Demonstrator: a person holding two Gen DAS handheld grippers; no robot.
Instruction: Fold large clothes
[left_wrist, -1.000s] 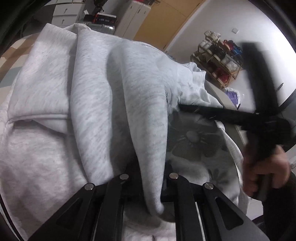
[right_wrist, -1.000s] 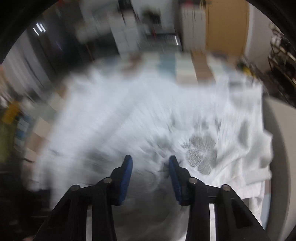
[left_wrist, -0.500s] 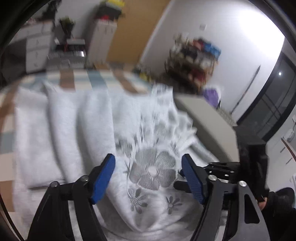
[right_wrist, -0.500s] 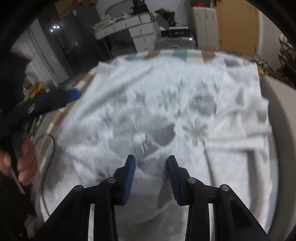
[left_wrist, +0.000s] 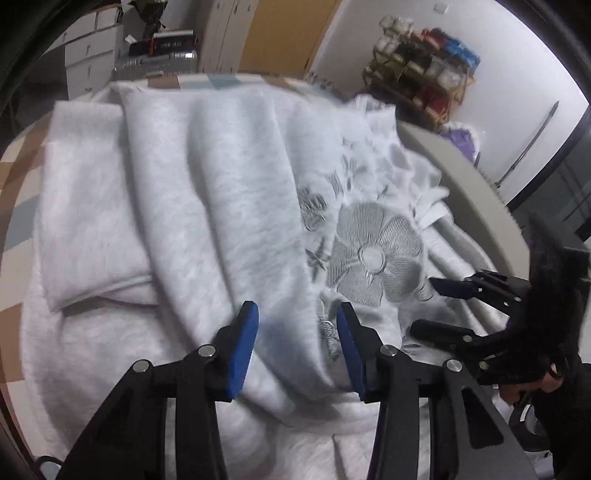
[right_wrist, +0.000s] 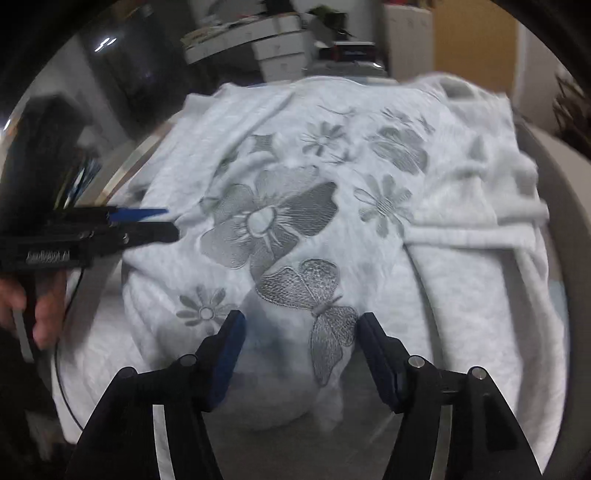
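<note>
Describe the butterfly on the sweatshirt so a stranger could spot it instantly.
Start from the pale grey sweatshirt spread over the table, its front covered in grey stitched motifs. Find the largest flower near the middle, then drop towards the right claw, whose jaws are opening. There sits the butterfly: the only motif with veined paired wings instead of petals.

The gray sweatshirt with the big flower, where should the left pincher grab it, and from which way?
Best guess: pinch the raised ridge of the sweatshirt that runs between the left gripper pads, coming straight down from above. That fold stands up off the flat cloth, so both pads can get around it. The jaws are closing now, with the fold between them but not yet pinched.
</note>
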